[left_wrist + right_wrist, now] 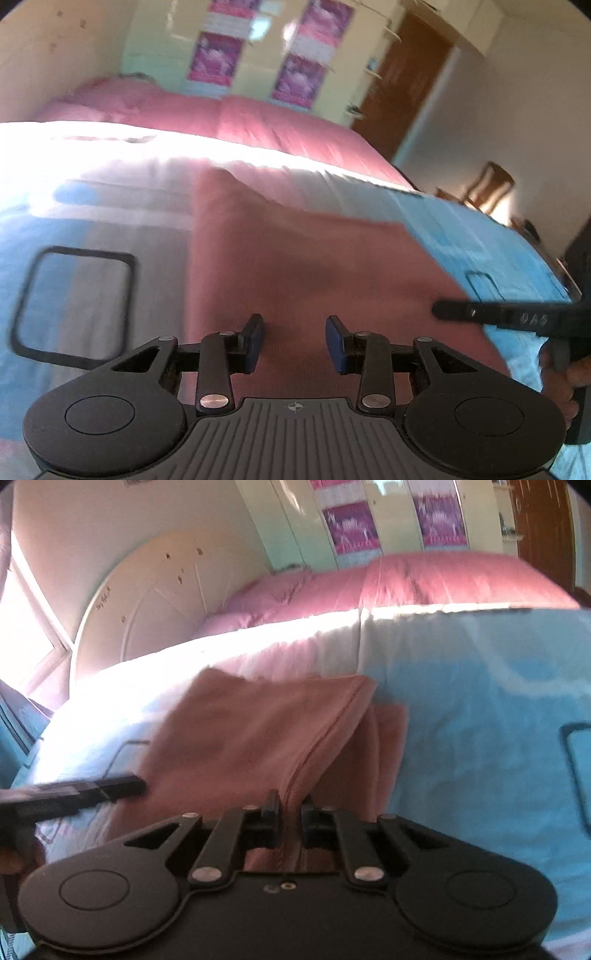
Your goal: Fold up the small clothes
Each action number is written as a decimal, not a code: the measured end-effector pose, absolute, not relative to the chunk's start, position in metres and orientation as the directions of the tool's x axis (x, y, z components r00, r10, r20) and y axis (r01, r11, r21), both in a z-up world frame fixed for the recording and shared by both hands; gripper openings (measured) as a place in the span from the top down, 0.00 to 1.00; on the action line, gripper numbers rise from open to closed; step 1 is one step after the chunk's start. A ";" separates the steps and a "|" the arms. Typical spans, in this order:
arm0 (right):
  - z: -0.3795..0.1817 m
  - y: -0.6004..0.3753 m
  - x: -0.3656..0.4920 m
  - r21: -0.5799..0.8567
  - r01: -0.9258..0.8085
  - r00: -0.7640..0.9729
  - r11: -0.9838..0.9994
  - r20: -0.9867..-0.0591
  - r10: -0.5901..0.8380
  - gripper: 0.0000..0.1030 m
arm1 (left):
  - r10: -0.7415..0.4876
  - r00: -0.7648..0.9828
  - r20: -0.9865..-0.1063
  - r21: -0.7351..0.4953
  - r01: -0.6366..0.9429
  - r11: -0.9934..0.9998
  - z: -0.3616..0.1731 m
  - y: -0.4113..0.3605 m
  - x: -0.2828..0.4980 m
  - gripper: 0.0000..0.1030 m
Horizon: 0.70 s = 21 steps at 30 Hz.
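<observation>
Pink garment [258,738]: lying mid-bedspread [480,720], partly folded. Right gripper [290,812]: jaws nearly closed, pinching the garment's raised fold. Left gripper [295,339]: jaws standing partly apart, gripping nothing, hovering over the garment.

You see a dusty-pink garment [258,734], plain | light-blue and white bed cover [480,709] with black rounded-rectangle outlines | pink bedspread [258,122] behind it | your left gripper [295,341] black with blue pads [334,341] | right gripper [290,821] all black | cream wardrobe [258,44] with purple-pink panels | brown door [406,81]
</observation>
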State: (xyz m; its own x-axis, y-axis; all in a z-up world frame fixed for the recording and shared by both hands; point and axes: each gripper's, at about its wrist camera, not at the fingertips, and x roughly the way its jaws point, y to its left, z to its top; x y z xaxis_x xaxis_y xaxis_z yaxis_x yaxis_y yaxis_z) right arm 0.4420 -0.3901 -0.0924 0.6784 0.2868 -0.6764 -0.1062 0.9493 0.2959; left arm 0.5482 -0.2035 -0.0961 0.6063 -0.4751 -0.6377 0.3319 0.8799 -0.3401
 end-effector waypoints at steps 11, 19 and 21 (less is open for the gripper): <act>-0.113 -0.420 0.445 0.311 -0.056 0.648 0.949 -0.711 0.272 0.91 | -0.465 0.547 -0.696 -0.295 0.372 0.880 -0.097 -0.215 0.540 0.64; -0.119 -0.420 0.448 0.270 -0.047 0.630 0.962 -0.739 0.238 0.79 | -0.480 0.574 -0.663 -0.276 0.409 0.870 -0.084 -0.213 0.534 0.64; -0.097 -0.417 0.433 0.212 -0.039 0.693 0.976 -0.698 0.179 0.79 | -0.468 0.599 -0.649 -0.252 0.411 0.876 -0.078 -0.206 0.531 0.64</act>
